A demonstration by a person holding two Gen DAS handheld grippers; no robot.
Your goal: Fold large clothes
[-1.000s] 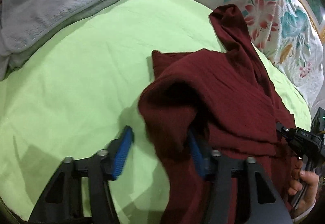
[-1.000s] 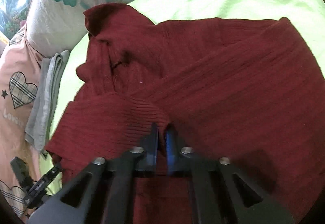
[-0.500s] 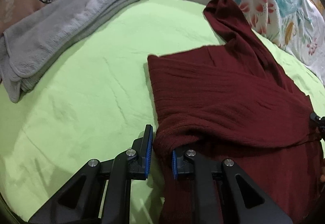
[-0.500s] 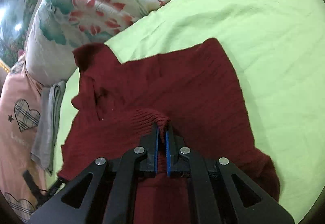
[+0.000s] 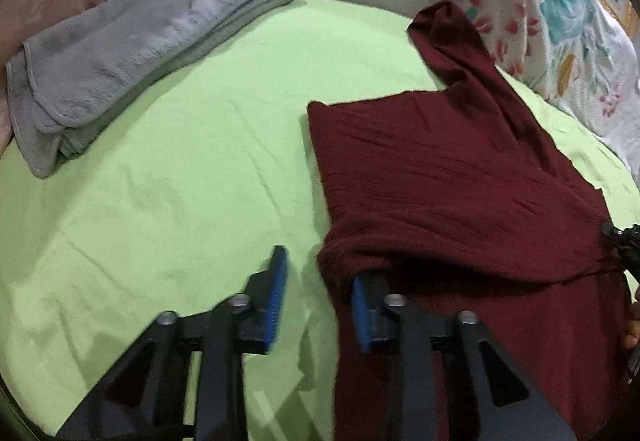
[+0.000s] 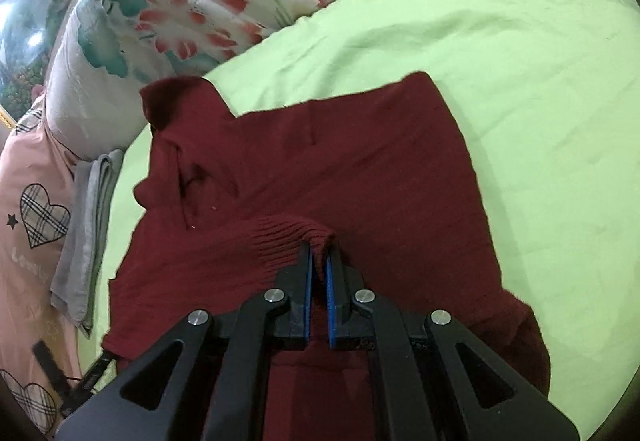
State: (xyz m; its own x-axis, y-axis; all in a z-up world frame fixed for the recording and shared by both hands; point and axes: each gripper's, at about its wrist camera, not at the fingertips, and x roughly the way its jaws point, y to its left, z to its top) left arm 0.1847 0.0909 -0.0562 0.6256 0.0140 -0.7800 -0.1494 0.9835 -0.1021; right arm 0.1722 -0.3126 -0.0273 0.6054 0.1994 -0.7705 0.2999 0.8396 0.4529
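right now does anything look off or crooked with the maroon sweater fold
The maroon sweater is folded unevenly: one sleeve sticks out toward the floral pillow, beyond the folded body. The right tool pinches a ribbed edge; the left tool is open at the fold's corner.

On the bed [image 5: 168,177]: one maroon sweater [image 5: 448,177], one folded grey blanket [image 5: 132,53], one floral pillow [image 6: 192,1], one pink heart-print pillow [image 6: 28,225]. Two hand-held grippers: left hand-held gripper [image 5: 318,295], right hand-held gripper [image 6: 318,273].

Dim indoor light, soft shadows, fisheye-warped edges, slight blur.
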